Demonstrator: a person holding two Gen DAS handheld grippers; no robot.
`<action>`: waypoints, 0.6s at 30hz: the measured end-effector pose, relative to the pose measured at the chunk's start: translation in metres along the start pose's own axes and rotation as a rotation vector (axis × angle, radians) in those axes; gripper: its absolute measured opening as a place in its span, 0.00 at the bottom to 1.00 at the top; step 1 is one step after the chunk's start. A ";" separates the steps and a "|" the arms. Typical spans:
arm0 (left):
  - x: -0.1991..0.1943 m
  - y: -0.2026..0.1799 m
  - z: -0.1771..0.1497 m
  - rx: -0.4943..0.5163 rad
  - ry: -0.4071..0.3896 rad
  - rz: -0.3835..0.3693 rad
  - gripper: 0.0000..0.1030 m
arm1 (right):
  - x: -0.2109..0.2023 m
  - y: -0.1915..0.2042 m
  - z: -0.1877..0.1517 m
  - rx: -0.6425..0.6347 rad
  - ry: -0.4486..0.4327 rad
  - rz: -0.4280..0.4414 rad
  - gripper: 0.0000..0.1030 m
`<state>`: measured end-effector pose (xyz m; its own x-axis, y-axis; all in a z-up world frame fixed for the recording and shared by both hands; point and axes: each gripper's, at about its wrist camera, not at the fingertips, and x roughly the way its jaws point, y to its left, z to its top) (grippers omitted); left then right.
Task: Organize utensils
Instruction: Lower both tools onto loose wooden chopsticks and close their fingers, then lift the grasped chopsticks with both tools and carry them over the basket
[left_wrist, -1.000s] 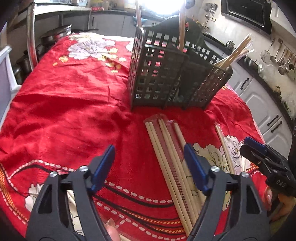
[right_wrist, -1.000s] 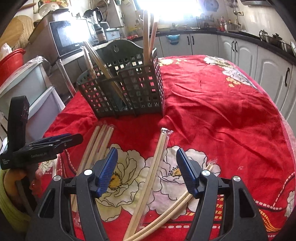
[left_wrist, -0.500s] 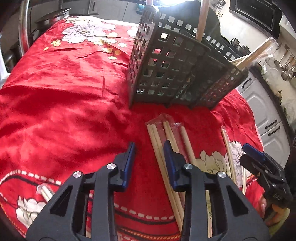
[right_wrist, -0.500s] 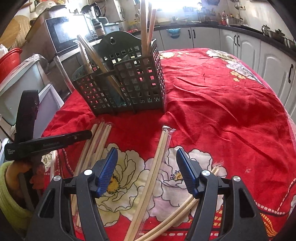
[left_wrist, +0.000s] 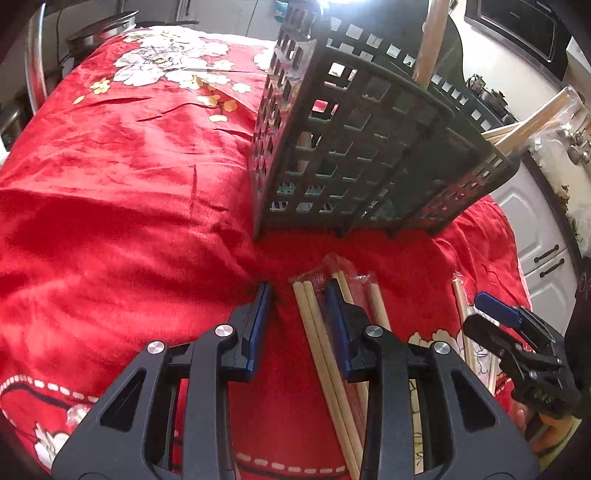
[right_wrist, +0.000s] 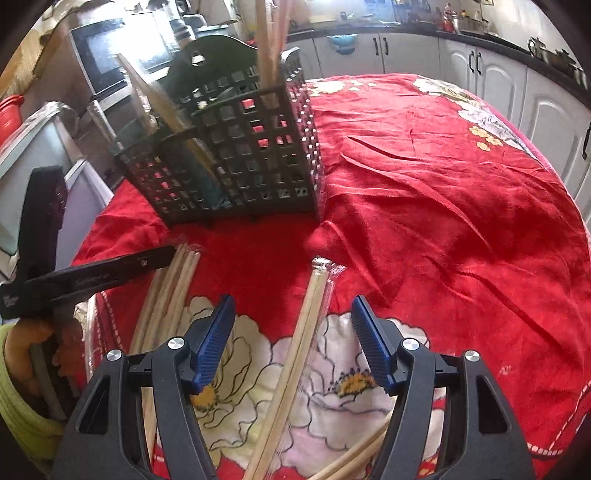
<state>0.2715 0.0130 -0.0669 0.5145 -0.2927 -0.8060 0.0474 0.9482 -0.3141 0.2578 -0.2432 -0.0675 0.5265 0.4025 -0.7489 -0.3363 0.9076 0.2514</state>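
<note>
A dark lattice utensil basket (left_wrist: 351, 147) stands on the red flowered cloth (left_wrist: 129, 221), with several chopsticks upright in it. Loose wooden chopsticks (left_wrist: 317, 343) lie in front of it, some in clear wrappers (left_wrist: 376, 306). My left gripper (left_wrist: 298, 288) is low over them with its jaws narrowed around one pair. The left pad stands apart from the sticks. My right gripper (right_wrist: 292, 301) hovers over a wrapped pair (right_wrist: 306, 325) that lies between its wide jaws untouched, and those jaws are closing a little. The basket (right_wrist: 240, 158) is just ahead.
More chopsticks lie at lower right (right_wrist: 351, 454) and beside the left gripper (right_wrist: 110, 269), in a bundle (right_wrist: 173, 291). A single stick (left_wrist: 460, 299) lies near the right gripper (left_wrist: 495, 314). White cabinets (right_wrist: 498, 96) and a microwave (right_wrist: 110, 55) ring the table.
The left jaws narrowed from wide to a slim gap, and that gripper pushed forward and down onto the chopstick bundle. The right gripper advanced toward the basket, lower over the wrapped pair.
</note>
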 end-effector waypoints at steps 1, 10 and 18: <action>0.001 -0.001 0.000 0.003 0.000 0.002 0.23 | 0.002 -0.002 0.002 0.008 0.005 0.003 0.57; 0.002 0.005 0.001 -0.005 -0.008 0.012 0.12 | 0.023 -0.003 0.010 0.036 0.048 -0.013 0.26; -0.007 0.022 -0.001 -0.069 -0.020 -0.040 0.05 | 0.009 0.010 0.009 0.063 -0.037 0.100 0.11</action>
<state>0.2686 0.0352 -0.0688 0.5306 -0.3270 -0.7820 0.0095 0.9249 -0.3802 0.2663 -0.2295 -0.0664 0.5214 0.4947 -0.6953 -0.3399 0.8678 0.3625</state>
